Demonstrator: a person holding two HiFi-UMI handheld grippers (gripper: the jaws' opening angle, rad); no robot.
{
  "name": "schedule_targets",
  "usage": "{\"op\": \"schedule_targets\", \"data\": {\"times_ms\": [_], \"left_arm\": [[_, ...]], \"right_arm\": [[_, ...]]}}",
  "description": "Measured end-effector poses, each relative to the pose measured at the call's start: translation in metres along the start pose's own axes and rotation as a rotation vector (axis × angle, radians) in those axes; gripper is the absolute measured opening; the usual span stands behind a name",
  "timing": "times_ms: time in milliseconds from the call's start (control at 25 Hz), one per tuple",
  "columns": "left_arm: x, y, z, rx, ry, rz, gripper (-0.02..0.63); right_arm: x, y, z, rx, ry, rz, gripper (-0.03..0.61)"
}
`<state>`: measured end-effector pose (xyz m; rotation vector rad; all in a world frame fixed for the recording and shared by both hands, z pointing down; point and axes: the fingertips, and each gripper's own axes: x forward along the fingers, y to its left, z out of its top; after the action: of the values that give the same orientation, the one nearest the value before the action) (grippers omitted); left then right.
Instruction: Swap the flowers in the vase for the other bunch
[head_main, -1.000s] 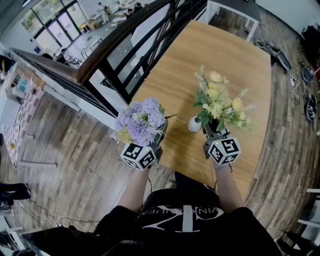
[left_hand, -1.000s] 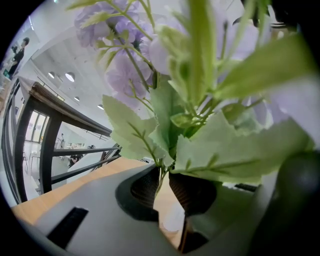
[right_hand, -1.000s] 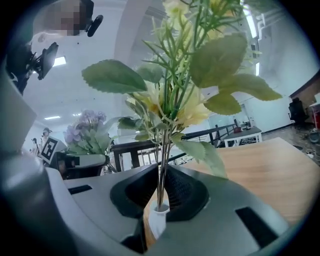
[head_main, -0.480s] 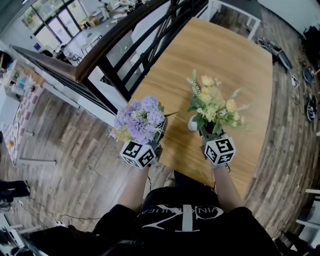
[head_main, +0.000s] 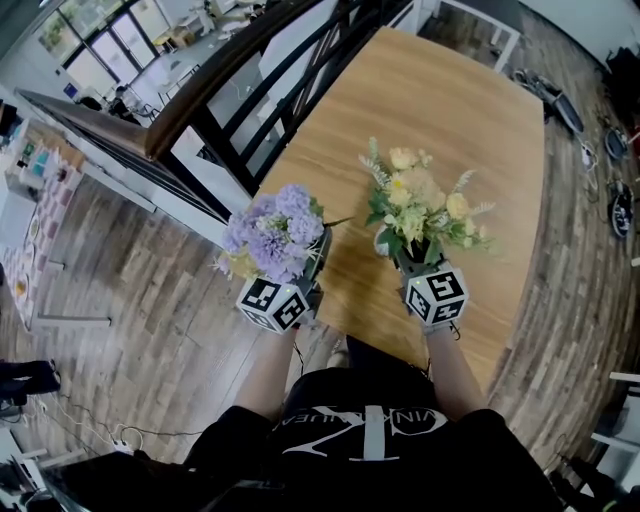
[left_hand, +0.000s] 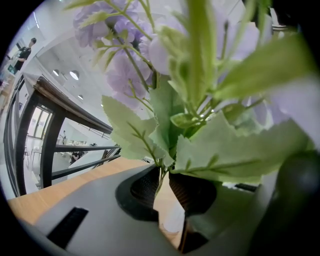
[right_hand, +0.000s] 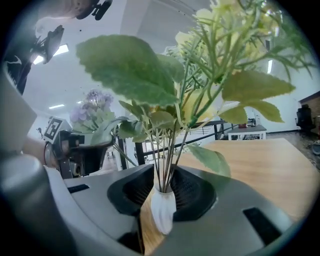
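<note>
Left gripper (left_hand: 161, 195) clamps the purple bunch (head_main: 275, 235) at the wooden table's (head_main: 470, 110) edge. Right gripper (right_hand: 162, 197) clamps the yellow bunch (head_main: 420, 205) with its stems entering the white vase (right_hand: 162, 212). Removal looks done; remaining steps are to seat, release and park the purple bunch.

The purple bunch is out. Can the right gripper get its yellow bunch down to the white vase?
Likely yes. The right gripper, shut on the yellow bunch, has the stems at the mouth of the white vase, and the left gripper holds the purple bunch off to the side, clear of it.
</note>
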<state>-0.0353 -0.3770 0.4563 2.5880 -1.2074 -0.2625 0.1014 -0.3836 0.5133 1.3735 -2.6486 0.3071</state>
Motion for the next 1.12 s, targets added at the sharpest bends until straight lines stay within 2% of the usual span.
{"op": "schedule_targets", "data": {"times_ms": [320, 760, 1120], "left_arm": [[0.001, -0.001, -0.002, -0.005, 0.000, -0.010, 0.066], [-0.002, -0.006, 0.002, -0.008, 0.000, -0.019, 0.066], [-0.012, -0.012, 0.003, -0.003, 0.000, -0.022, 0.066]], "right_arm": [[-0.006, 0.002, -0.002, -0.014, 0.017, -0.010, 0.132], [-0.017, 0.005, -0.006, -0.003, 0.028, -0.031, 0.135], [-0.030, 0.011, -0.019, 0.048, 0.045, -0.042, 0.135]]}}
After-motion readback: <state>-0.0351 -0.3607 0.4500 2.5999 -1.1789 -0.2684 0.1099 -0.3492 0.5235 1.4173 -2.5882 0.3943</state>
